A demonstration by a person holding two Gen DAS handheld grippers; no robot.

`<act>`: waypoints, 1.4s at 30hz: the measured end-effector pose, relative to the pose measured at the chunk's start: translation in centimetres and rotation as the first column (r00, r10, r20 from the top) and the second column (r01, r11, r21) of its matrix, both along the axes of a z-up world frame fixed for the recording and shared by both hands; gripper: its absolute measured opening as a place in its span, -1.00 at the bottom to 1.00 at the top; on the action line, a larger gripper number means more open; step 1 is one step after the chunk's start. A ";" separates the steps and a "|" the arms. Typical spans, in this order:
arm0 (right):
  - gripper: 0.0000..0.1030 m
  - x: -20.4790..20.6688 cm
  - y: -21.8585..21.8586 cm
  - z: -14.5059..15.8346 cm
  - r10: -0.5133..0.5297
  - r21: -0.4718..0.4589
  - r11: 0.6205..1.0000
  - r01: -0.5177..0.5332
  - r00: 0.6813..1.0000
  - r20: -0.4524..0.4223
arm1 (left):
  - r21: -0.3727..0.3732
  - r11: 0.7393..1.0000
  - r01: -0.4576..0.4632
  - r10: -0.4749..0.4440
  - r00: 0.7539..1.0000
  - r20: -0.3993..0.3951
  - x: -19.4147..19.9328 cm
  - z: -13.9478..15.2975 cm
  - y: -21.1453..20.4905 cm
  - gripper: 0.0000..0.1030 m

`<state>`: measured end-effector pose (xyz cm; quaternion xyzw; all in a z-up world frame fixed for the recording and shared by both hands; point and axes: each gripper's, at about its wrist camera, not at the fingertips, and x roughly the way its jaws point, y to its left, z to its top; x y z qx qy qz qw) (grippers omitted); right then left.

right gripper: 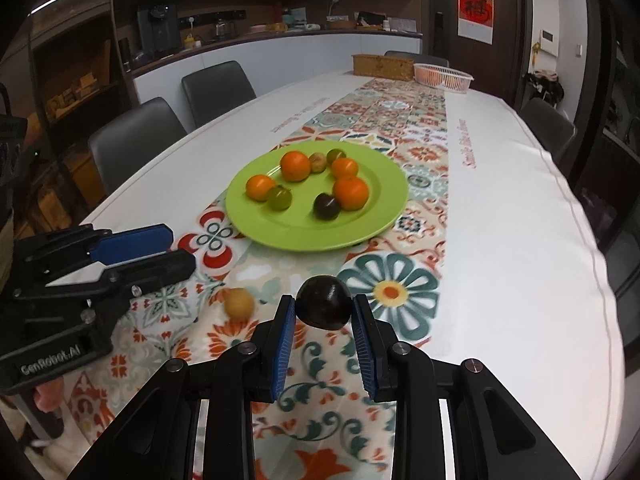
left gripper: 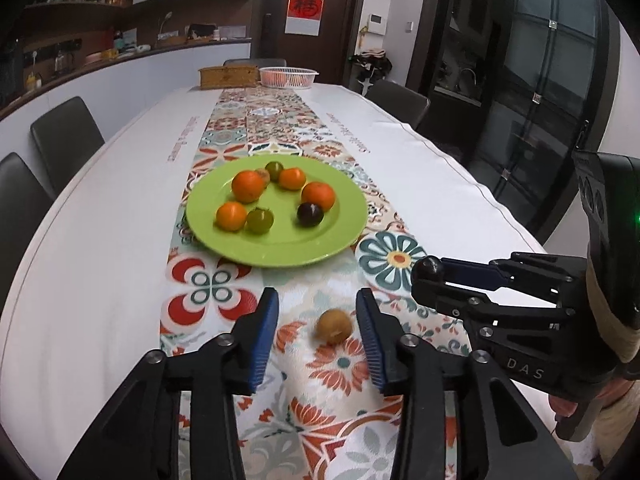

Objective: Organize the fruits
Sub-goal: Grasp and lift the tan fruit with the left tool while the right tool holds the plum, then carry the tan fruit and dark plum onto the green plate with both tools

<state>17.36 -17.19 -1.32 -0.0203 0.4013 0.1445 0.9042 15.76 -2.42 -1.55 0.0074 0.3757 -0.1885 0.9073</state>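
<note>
left tool (left gripper: 317,326): released; small tan-brown fruit (left gripper: 334,326) loose on table runner (left gripper: 344,364) between pads
right tool (right gripper: 324,312): clenched on dark plum (right gripper: 325,302)
green plate (left gripper: 320,248): oranges, green tomatoes, dark plum

Each camera sits behind its own jaws, angled down and forward along the bench (left gripper: 100,264), close above the patterned runner (right gripper: 304,364). Both views share the green plate (left gripper: 280,248) mid-bench, the far basket (right gripper: 443,74), and each shows the other gripper.
</note>
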 end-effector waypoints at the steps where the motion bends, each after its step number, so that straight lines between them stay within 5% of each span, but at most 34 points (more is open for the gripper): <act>1: -0.42 -0.1 0.2 -0.2 -0.003 0.008 1.000 0.003 1.000 -0.007 | 0.002 1.000 -0.001 0.001 1.000 -0.007 0.0 -0.2 0.1 -0.09; 14: -0.42 -0.8 -0.4 -2.0 -0.080 0.001 0.997 0.080 0.995 -0.060 | 0.022 0.994 0.109 -0.107 0.992 -0.072 0.5 -3.8 -2.3 -0.09; 23: -0.42 -0.6 -1.3 -2.8 -0.121 0.022 0.992 0.124 0.988 -0.094 | 0.054 0.992 0.117 -0.110 0.987 -0.116 1.2 -5.7 -3.3 -0.44; 42: -0.42 0.0 -0.8 -1.9 -0.105 0.039 0.993 0.108 0.991 -0.078 | 0.029 0.995 0.092 -0.091 0.995 -0.034 1.4 -2.6 -2.2 -0.45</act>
